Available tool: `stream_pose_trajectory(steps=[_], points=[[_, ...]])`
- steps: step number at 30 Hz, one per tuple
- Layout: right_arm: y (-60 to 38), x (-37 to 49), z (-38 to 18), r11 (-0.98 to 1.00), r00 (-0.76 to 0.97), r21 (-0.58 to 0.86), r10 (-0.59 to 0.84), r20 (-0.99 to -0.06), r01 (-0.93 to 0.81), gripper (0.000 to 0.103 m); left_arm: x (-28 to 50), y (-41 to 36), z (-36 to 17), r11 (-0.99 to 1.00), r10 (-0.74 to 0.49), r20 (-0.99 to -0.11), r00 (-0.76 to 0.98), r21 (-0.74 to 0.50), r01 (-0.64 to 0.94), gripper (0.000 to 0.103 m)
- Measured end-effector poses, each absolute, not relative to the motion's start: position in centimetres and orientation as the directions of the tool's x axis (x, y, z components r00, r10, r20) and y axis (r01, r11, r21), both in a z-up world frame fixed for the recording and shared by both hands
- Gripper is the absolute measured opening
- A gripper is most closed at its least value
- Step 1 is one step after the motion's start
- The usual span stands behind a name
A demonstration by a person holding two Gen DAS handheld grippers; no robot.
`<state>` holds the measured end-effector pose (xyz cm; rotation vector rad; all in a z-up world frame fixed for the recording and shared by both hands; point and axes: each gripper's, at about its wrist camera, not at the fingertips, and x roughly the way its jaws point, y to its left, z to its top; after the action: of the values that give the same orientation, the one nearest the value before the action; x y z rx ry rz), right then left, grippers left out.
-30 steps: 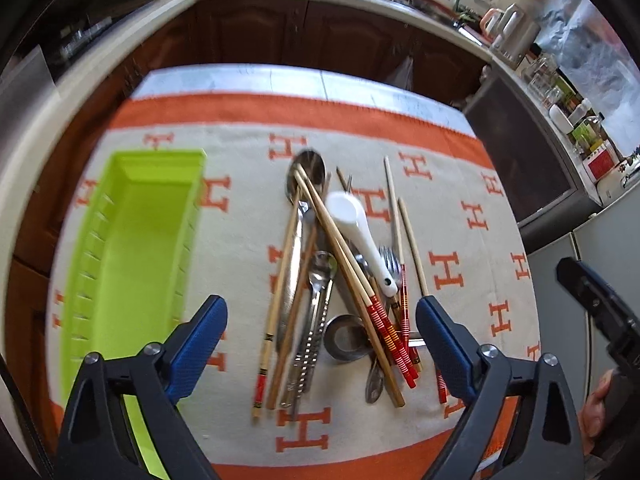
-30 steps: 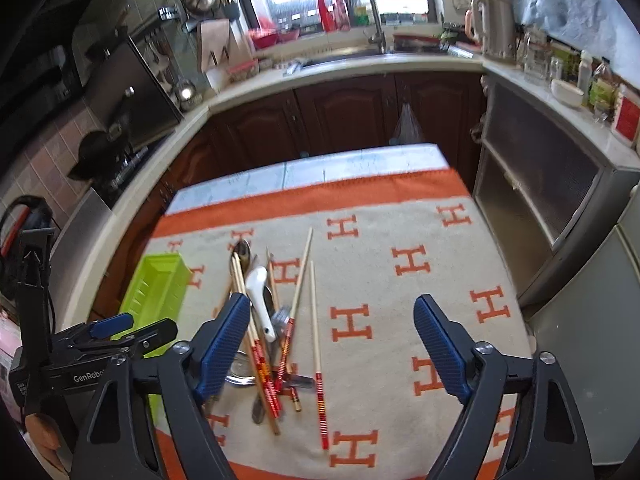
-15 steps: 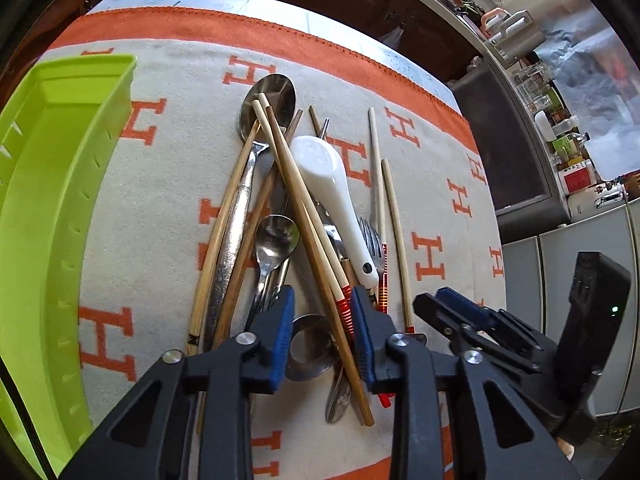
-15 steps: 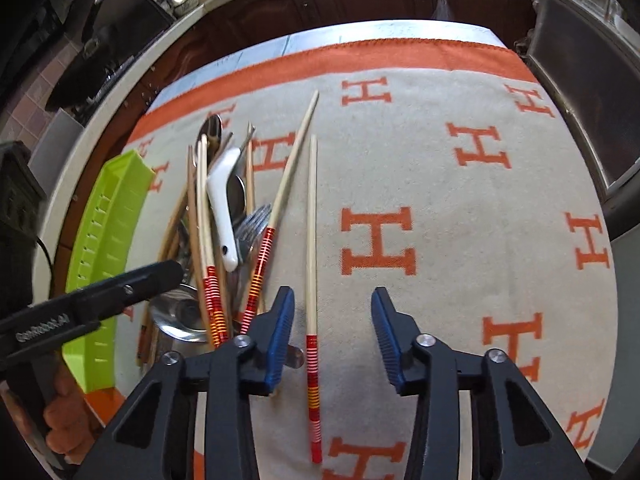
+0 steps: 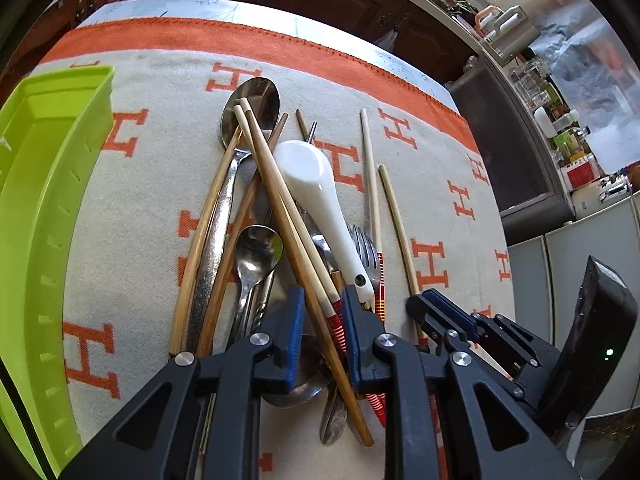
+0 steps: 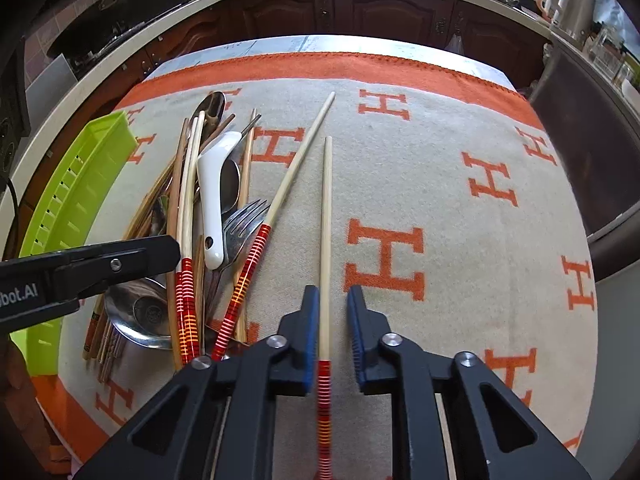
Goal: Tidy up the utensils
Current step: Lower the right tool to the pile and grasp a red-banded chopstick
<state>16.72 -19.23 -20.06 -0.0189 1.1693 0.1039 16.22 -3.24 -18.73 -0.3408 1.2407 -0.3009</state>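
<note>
A pile of utensils lies on the cloth: wooden chopsticks with red-striped ends (image 5: 280, 200), metal spoons (image 5: 252, 252), a fork (image 5: 366, 248) and a white ceramic spoon (image 5: 316, 192). My left gripper (image 5: 322, 312) is low over the pile, its jaws narrowed around a pair of crossed chopsticks, with gaps still showing. My right gripper (image 6: 332, 312) straddles a single chopstick (image 6: 326, 216) lying apart to the right of the pile (image 6: 212, 216); its jaws are narrow but not touching it. A lime green tray (image 5: 36, 216) stands at the left; it also shows in the right wrist view (image 6: 72, 200).
The beige cloth with orange H marks (image 6: 440, 200) covers the table and has an orange border at the far edge. Dark cabinets and a counter with a kettle (image 6: 568, 0) stand beyond. A grey appliance (image 5: 580, 248) stands right of the table.
Both grippers have dropped lower and closer to the utensils and their jaws have narrowed further, the left around the crossed chopsticks, the right around the single chopstick.
</note>
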Motion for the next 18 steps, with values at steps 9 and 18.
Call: stream_pose_trajectory(steps=[9, 18], points=[[-20.7, 15.6, -19.9, 0.988, 0.395, 0.148, 0.15, -0.907, -0.036, 0.006, 16.5, -2.7, -19.3, 0.909, -0.397, -0.85, 0.346, -0.415, 0.022, 0.004], [-21.0, 15.4, -19.7, 0.983, 0.388, 0.184, 0.177, -0.905, -0.019, 0.006, 16.5, -2.2, -20.3, 0.913, -0.377, -0.873, 0.311, -0.407, -0.038, 0.027]])
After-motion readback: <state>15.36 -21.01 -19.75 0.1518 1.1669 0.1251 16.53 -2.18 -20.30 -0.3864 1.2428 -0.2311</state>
